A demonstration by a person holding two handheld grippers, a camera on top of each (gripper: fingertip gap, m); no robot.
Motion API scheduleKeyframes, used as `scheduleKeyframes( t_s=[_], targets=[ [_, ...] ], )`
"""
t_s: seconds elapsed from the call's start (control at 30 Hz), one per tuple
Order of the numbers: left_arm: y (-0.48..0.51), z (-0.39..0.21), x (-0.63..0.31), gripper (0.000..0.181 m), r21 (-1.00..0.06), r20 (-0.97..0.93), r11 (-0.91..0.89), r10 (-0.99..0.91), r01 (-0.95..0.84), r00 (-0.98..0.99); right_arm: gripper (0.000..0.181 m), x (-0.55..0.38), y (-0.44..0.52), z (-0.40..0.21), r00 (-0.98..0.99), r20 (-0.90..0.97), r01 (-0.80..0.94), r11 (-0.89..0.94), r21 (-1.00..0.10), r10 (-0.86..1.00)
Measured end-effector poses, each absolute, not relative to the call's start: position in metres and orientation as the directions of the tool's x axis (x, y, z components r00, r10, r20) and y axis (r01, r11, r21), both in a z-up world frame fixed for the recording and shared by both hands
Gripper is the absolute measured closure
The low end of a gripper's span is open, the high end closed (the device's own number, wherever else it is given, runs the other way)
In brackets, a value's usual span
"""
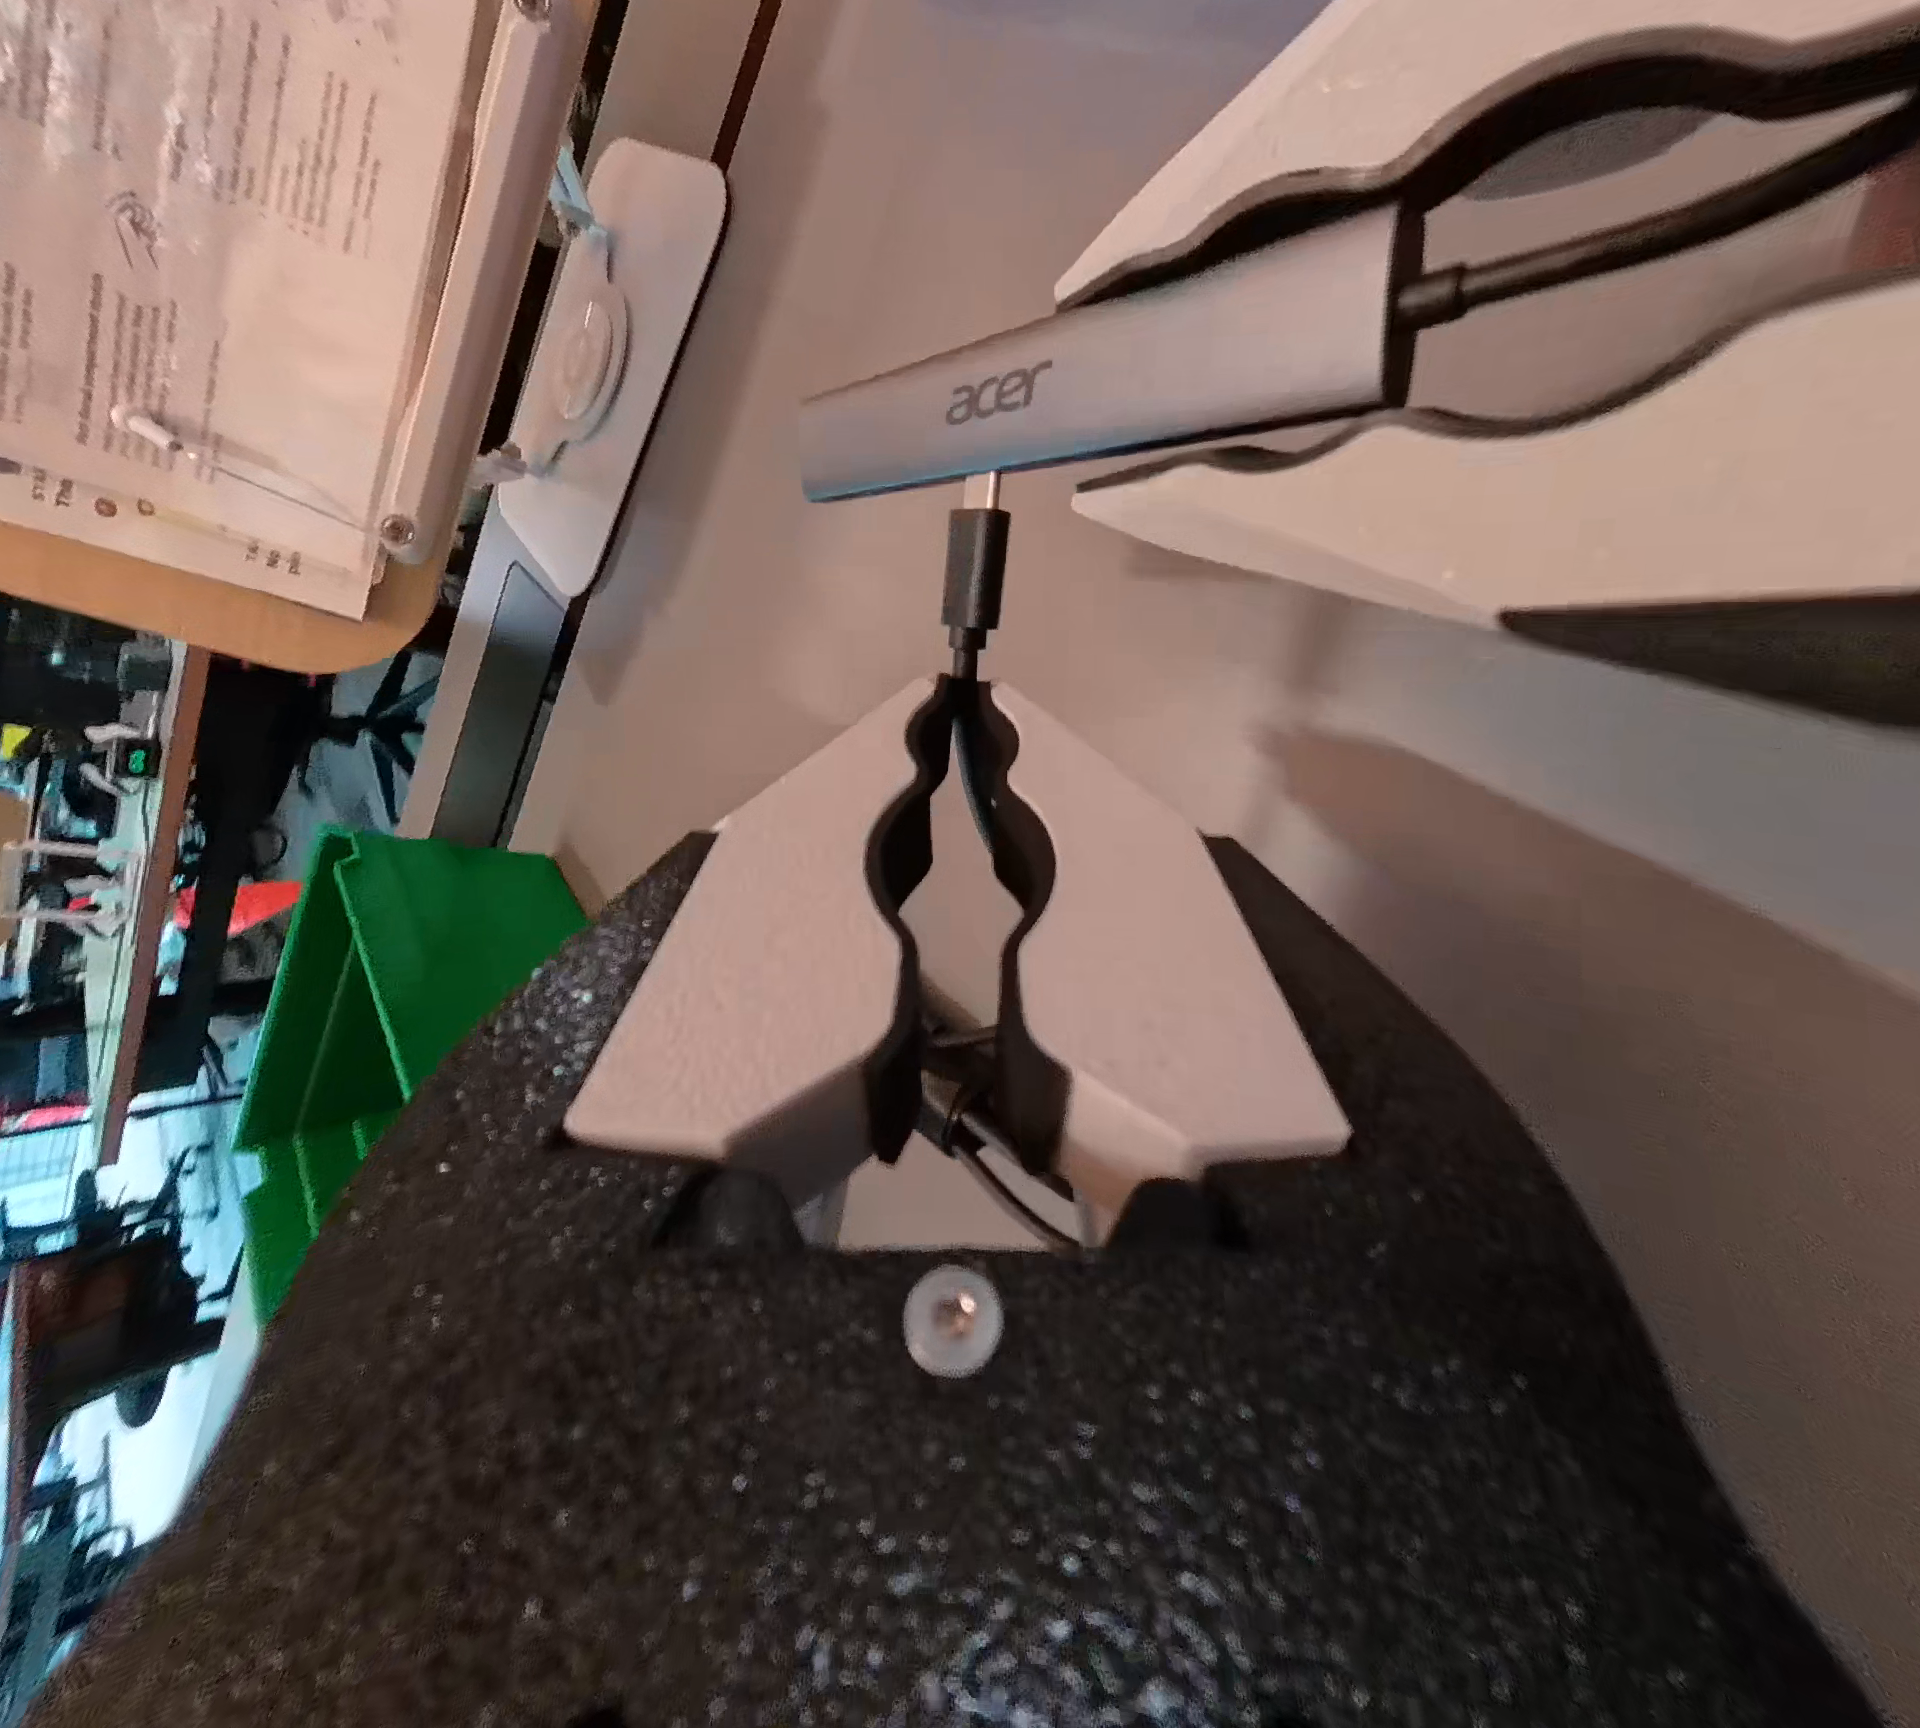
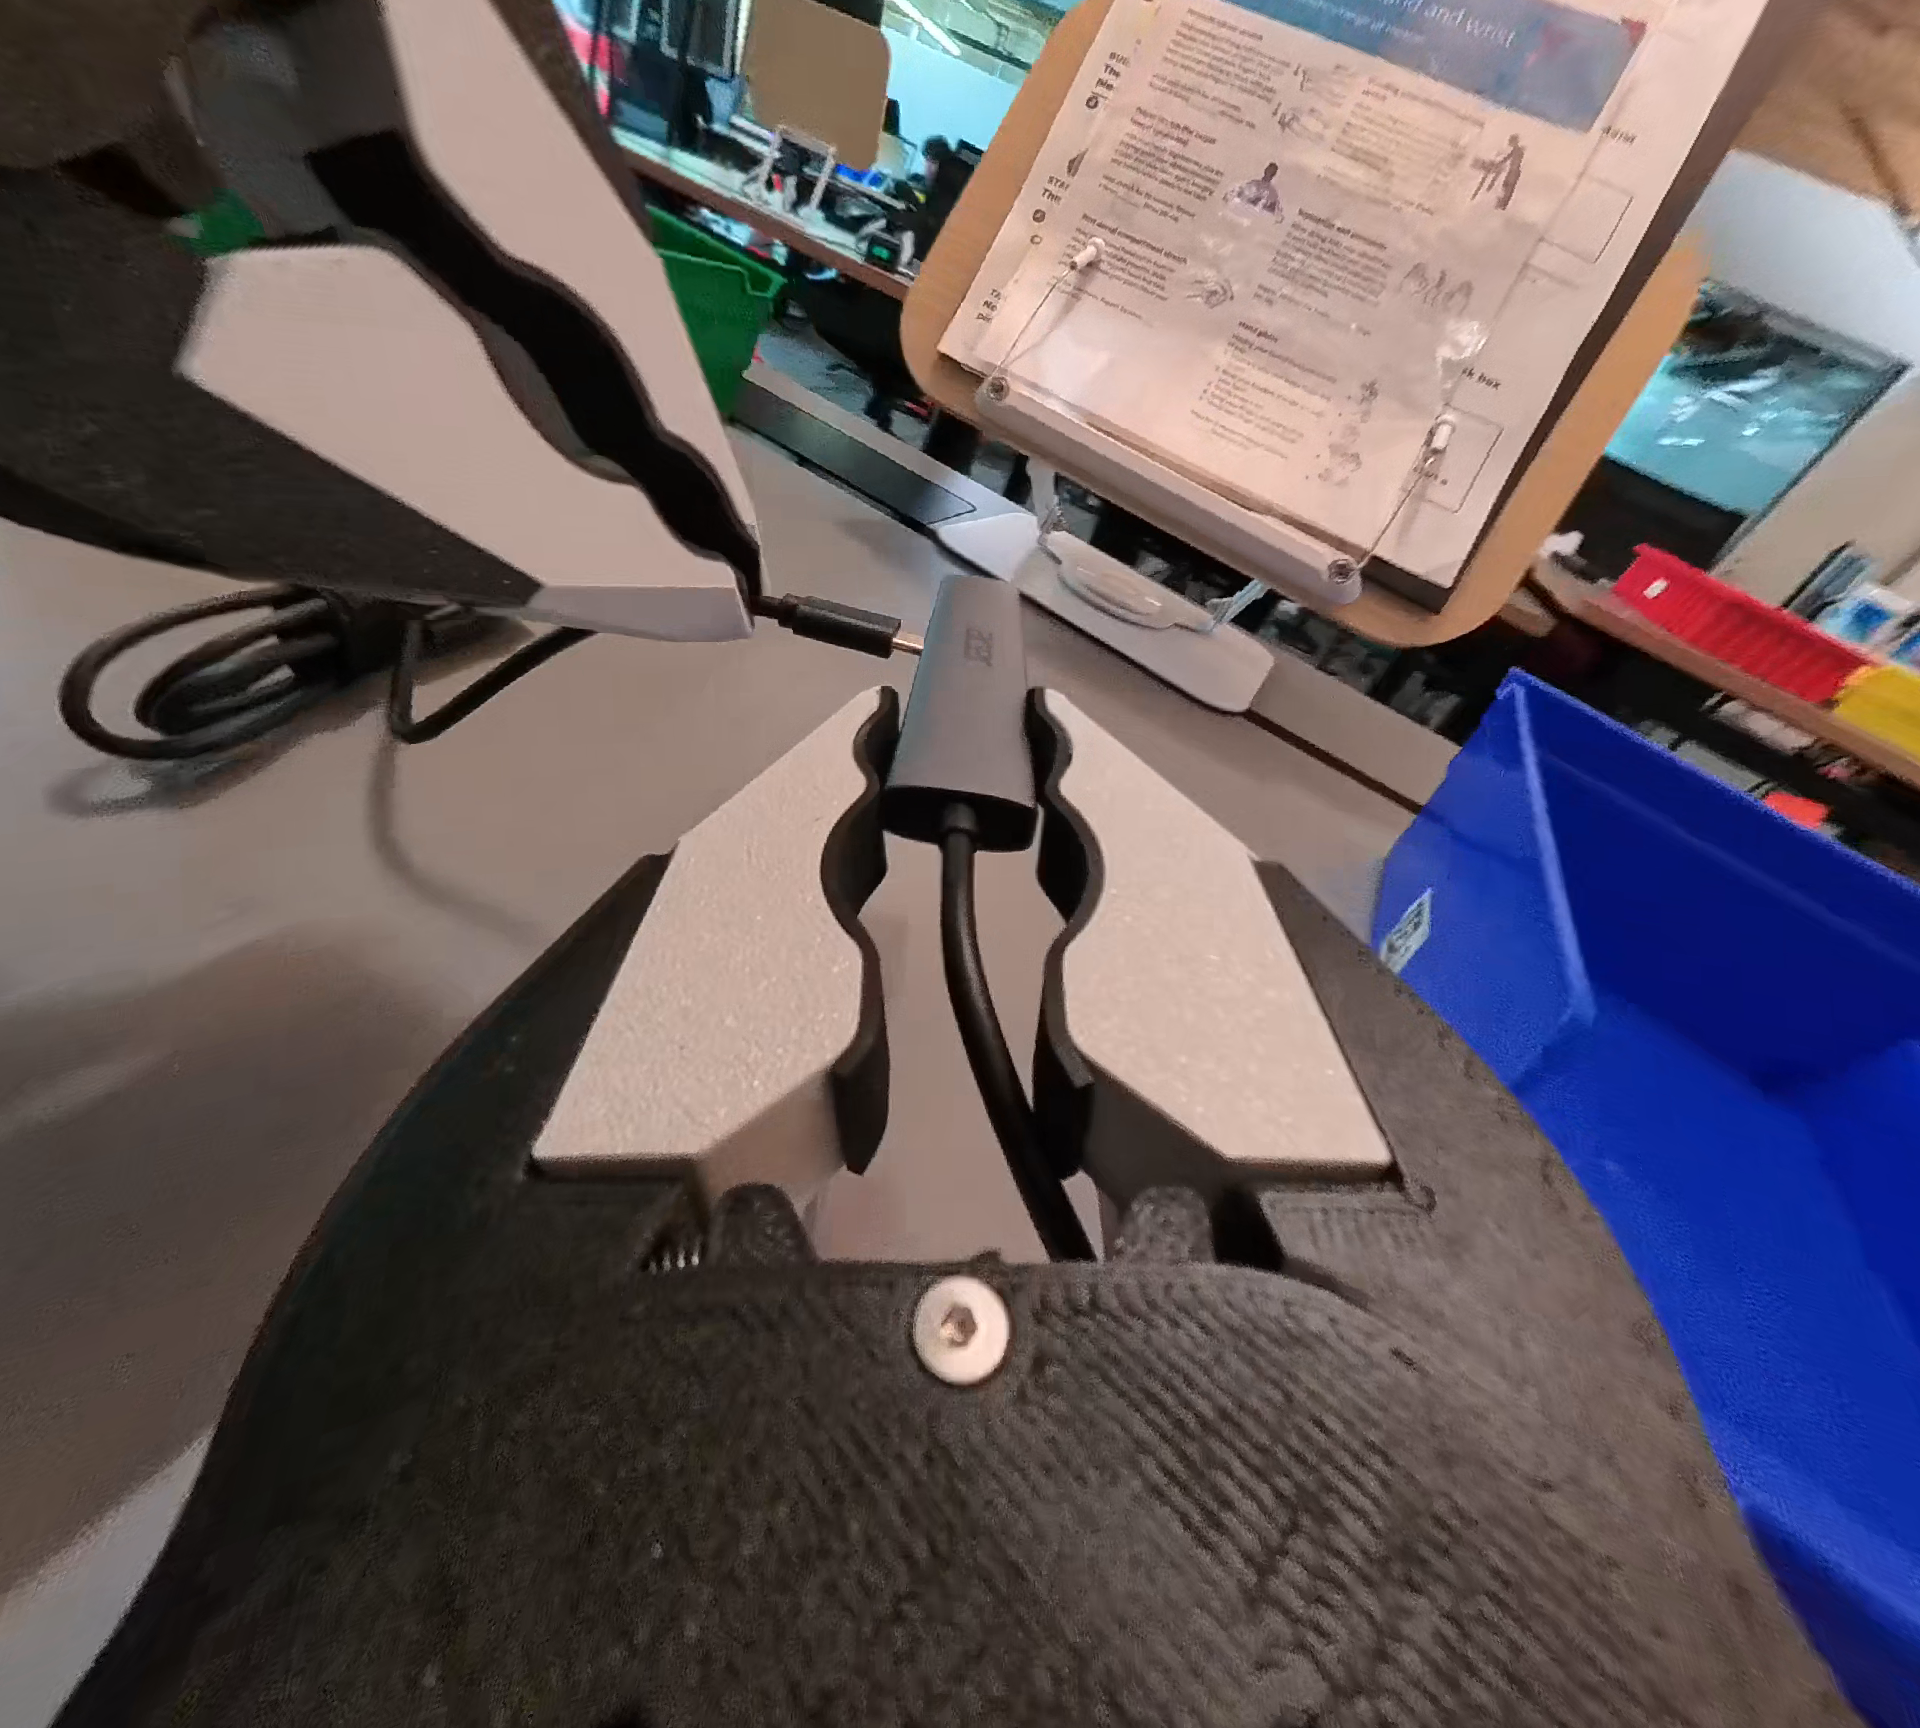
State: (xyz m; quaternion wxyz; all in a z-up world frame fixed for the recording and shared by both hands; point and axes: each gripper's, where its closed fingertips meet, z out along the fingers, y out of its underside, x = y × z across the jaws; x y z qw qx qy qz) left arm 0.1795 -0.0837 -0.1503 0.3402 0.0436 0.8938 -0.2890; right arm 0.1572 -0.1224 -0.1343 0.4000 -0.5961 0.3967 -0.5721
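**Meeting plug to hub above the grey table**

Clamping a black cable just behind its plug in the left gripper, metal tip touching the side port of the grey hub. Pinching that hub (its own cord trailing back) in the right gripper. Hovering over the table, beside a blue bin and a document stand.

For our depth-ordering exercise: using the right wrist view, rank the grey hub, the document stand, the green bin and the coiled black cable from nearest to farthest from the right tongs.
1. Grey hub: clamped in the right tongs.
2. Coiled black cable: left, on the table.
3. Document stand: ahead, right of centre.
4. Green bin: far left of centre, behind the table edge.
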Motion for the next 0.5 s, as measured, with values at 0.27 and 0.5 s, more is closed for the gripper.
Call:
scheduleKeyframes(
  t_s=[0.27,0.5],
  targets=[
    [-0.086,-0.152,0.176,0.18,-0.573,-0.595,0.759,-0.126,0.309,-0.794,0.158,0.155,-0.118,-0.13,0.07,0.319,0.023,-0.319,-0.948,-0.945],
    [-0.089,-0.138,0.161,0.17,-0.838,-0.261,0.527,-0.154,0.144,-0.953,0.159,0.149,-0.114,-0.114,0.051,0.338,0.118,-0.33,-0.937,-0.94]
  ],
)
